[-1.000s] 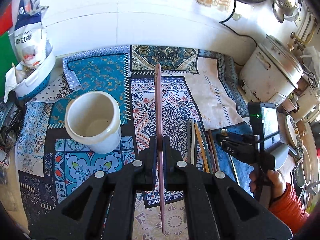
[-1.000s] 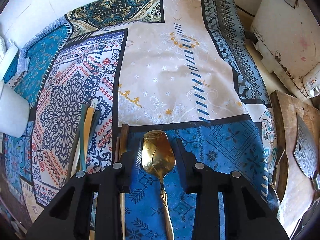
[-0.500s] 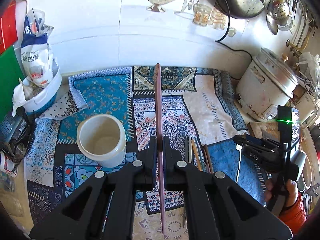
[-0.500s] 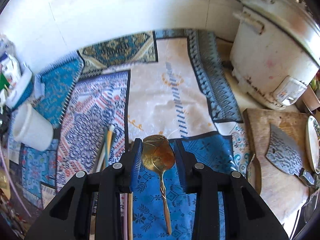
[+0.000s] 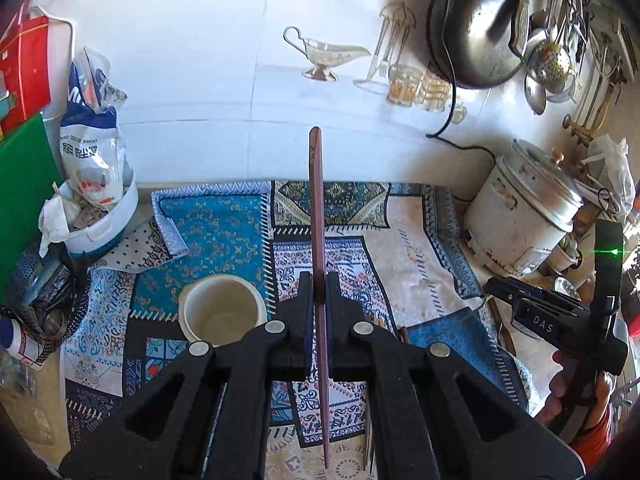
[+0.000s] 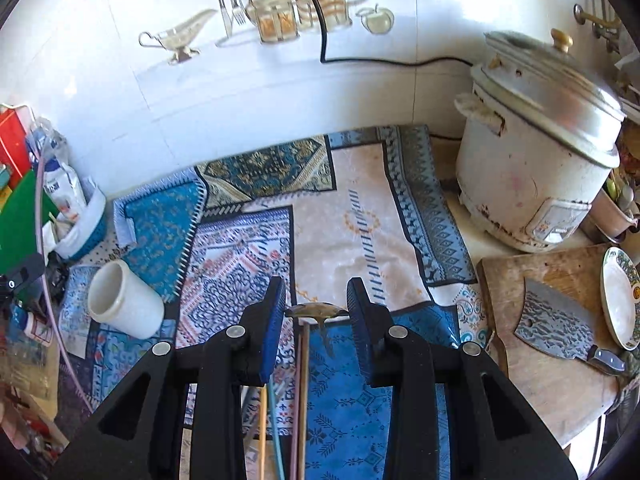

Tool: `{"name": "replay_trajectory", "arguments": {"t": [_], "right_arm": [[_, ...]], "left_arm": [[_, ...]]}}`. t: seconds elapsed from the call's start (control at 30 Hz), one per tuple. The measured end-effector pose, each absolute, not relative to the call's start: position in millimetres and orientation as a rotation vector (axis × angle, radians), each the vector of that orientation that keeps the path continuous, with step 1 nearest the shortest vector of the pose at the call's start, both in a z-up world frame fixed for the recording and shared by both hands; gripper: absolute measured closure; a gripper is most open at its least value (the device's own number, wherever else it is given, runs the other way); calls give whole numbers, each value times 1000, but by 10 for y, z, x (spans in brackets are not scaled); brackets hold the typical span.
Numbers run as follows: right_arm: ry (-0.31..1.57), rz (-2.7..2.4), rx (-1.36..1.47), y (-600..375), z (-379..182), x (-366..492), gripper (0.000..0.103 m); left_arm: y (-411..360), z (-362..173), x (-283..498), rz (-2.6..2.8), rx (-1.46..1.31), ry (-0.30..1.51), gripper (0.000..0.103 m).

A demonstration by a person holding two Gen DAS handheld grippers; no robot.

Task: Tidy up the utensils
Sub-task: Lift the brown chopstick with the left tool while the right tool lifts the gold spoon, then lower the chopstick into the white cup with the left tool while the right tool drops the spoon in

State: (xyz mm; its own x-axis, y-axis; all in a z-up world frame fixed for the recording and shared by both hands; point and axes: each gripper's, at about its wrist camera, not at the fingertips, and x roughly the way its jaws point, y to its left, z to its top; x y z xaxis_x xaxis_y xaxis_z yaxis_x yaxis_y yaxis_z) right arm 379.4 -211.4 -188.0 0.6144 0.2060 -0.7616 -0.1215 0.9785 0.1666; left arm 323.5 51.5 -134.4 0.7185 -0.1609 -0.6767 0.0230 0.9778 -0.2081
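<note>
Both grippers have come up off the cloth (image 6: 360,216) since a second ago, and each carries something. Nearest in the left view, the left gripper (image 5: 316,304) has its jaws pressed together on a pinkish chopstick (image 5: 316,208), which sticks straight out ahead, tip up against the white wall. In the right view the right gripper (image 6: 316,308) pinches a gold spoon (image 6: 316,311) by the bowl edges; the spoon now hangs edge-on between the pads with its handle drooping down, where earlier it lay flat in the jaws.

Below and between the right fingers, a few more chopsticks (image 6: 302,392) lie on the cloth, so there's more to collect.

Further out, the white cup (image 5: 222,308) stands upright and empty, just left of the left gripper. Looks to me like that's the drop spot, so lifting clear means both pieces are ready to carry over. The spoon grip looks a bit sketchy; it could swing or slip. Rice cooker (image 6: 532,152) sits at the back right.
</note>
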Motion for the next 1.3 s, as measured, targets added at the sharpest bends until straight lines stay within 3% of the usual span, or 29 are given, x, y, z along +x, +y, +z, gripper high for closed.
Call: {"name": "replay_trajectory", "arguments": {"t": [0.83,1.3], "right_arm": [[681,468,73,-622,-932,3798,74],[785,530,93,-132,-1271,3994,74]], "left_arm": [[1531,-1024,3664,4,-229,591,100],[1683,-1605,4180,-14,-236,633,100]]}}
